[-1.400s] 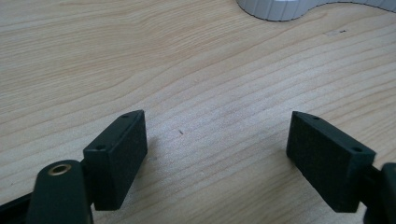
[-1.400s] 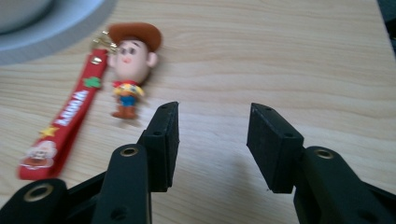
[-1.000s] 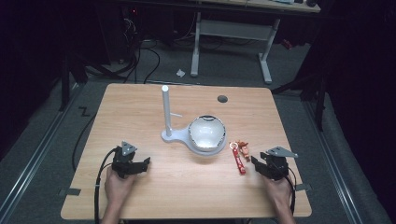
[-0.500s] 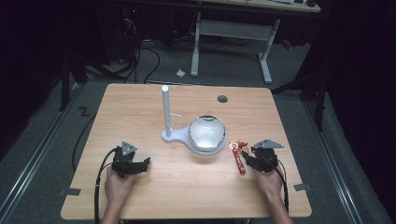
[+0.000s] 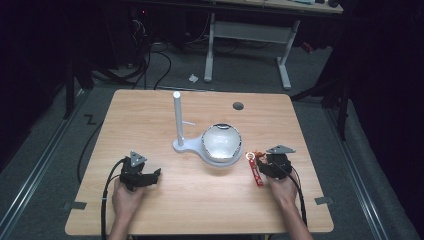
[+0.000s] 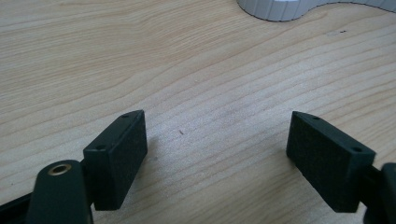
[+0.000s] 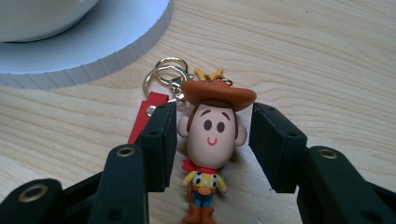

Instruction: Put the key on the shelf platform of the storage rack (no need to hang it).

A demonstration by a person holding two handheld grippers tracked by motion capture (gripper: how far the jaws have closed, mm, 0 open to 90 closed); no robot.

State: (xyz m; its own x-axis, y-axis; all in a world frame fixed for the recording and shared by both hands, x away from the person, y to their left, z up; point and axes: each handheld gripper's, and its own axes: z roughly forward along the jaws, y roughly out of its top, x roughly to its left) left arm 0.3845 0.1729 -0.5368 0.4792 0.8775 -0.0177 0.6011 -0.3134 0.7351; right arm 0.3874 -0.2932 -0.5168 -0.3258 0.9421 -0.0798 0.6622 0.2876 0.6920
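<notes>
A cowboy figure keychain (image 7: 211, 135) with a brown hat, a gold ring (image 7: 163, 74) and a red strap (image 5: 256, 172) lies flat on the wooden table (image 5: 200, 200), right of the bowl. My right gripper (image 7: 215, 116) straddles the figure's head. Its jaws have just been opening; the left pad is close to one ear, and a small gap shows at the right pad. In the high view the right gripper (image 5: 265, 162) sits low beside the strap. My left gripper (image 5: 152, 175) rests at the front left, open (image 6: 217, 122) over bare wood.
A white stand with an upright post (image 5: 178, 120) and a side peg carries a shiny bowl (image 5: 221, 143) on its round base (image 7: 93, 51), at the table's middle. The base edge (image 6: 275, 9) lies ahead of the left gripper. A dark round hole (image 5: 238, 106) sits at the far right.
The right hand has slid left to the keychain, and its jaws now stand on either side of the cowboy figure. The left hand has stayed put.
</notes>
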